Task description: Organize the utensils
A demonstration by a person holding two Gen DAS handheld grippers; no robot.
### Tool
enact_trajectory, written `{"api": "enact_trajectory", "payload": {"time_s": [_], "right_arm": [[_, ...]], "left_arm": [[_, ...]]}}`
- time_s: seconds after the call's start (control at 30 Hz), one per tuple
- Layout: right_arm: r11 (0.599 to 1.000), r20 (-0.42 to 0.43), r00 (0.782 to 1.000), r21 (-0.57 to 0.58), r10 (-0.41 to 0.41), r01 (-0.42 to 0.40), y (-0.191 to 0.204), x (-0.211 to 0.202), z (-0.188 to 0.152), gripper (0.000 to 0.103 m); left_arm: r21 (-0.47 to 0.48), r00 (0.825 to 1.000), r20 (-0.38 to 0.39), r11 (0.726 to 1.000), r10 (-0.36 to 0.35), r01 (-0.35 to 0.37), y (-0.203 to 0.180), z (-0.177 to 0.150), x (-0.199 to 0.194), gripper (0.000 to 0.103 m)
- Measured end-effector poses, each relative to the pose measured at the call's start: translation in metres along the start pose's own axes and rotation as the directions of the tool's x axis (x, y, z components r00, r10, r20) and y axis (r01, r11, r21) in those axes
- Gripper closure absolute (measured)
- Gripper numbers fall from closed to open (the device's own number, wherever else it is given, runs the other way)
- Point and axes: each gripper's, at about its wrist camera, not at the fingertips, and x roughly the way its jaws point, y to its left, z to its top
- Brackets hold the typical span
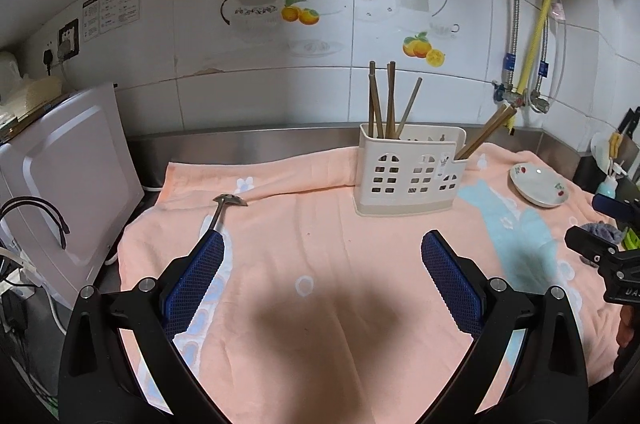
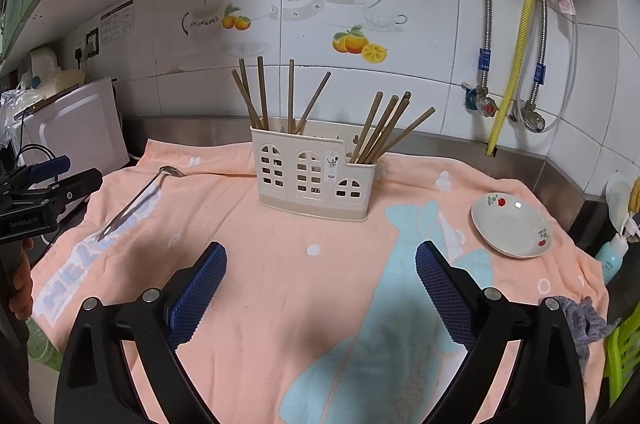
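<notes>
A cream utensil holder [image 1: 410,172] [image 2: 310,174] stands on the peach towel [image 1: 320,244] [image 2: 280,244], with several brown chopsticks [image 1: 390,100] [image 2: 288,96] upright in its compartments. A metal spoon [image 1: 224,208] [image 2: 136,200] lies on the towel at the left. My left gripper [image 1: 322,252] is open and empty, its left finger just in front of the spoon's handle. My right gripper [image 2: 320,264] is open and empty above the towel, in front of the holder. Each gripper shows at the edge of the other's view.
A small white dish [image 1: 538,184] [image 2: 512,226] with red flowers sits on the towel at the right. A white appliance [image 1: 68,192] stands at the left. Pipes and a yellow hose [image 2: 516,36] run down the tiled wall. A grey rag [image 2: 580,320] lies at the right edge.
</notes>
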Motion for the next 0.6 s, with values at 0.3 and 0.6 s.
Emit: {"api": "enact_trajectory", "payload": {"time_s": [0.3,0.6], "right_arm": [[1.0,-0.003,1.0,0.006,-0.001,0.001,0.0002,-0.0008,-0.0037,0.01],[1.0,0.002,1.0,0.009,0.0,0.0,-0.0003,-0.0032,-0.0053,0.01]], "left_arm": [[-0.001,1.0,0.007,1.0,-0.014,0.014,-0.0023,-0.0021,-0.0035,0.005],[0.0,1.0,-0.002,1.0,-0.018,0.018,-0.0045,-0.004,-0.003,0.005]]}}
